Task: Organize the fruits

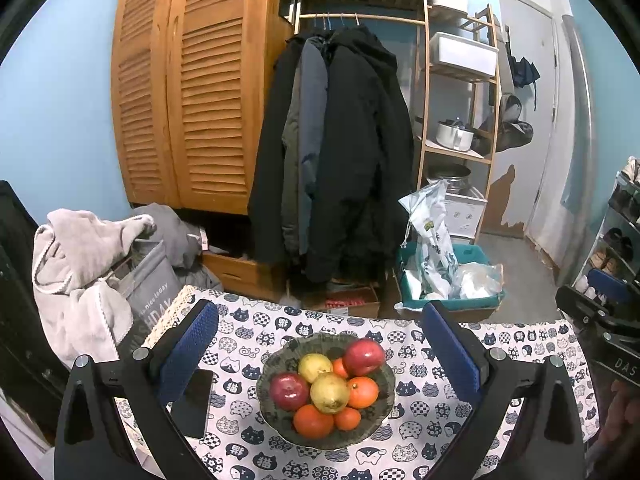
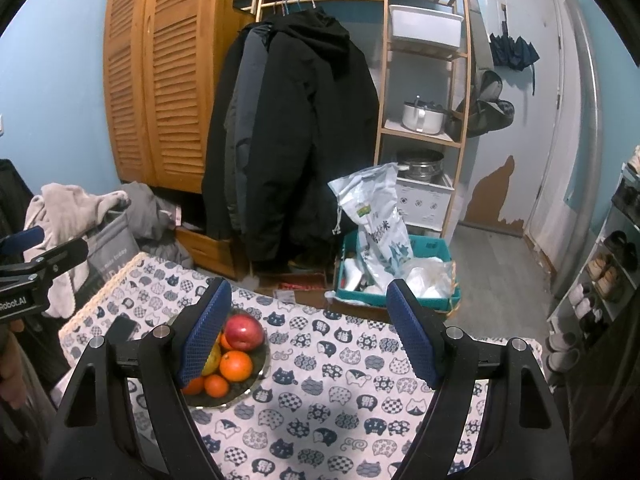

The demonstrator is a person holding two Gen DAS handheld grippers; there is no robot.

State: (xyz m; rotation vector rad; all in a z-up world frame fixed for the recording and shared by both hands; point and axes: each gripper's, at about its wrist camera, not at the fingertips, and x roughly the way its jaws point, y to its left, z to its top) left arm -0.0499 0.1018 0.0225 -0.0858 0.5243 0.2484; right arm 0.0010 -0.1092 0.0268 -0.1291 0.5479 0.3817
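A dark glass bowl (image 1: 385, 394) sits on the desk (image 1: 424, 436) straight ahead of the left tongs (image 1: 318, 354), framed between their two blue pads. It holds the fruit in a heap: two red apples (image 1: 364, 357), two yellow-green fruits (image 1: 329, 392) and four oranges (image 1: 362, 392) that can be counted, one of them mostly hidden behind the others. From the right tongs (image 2: 308, 332) the same bowl lies off to the left, partly covered by the left pad, so only part of the pile shows there.

Both tongs stand spread wide with nothing between the pads, held above the cat-print cloth.

A dark phone (image 1: 193, 404) lies flat on the desk just left of the bowl, partly behind the left pad of the left tongs. Nothing lies between the pads and the fruit.

Beyond the desk edge stand a louvred wooden wardrobe (image 1: 188, 92), dark coats (image 1: 340, 152) on a rail, a shelf rack (image 1: 460, 120) with pots, a teal crate (image 1: 476, 258) with bags, and a laundry basket (image 1: 144, 280) draped with clothes.
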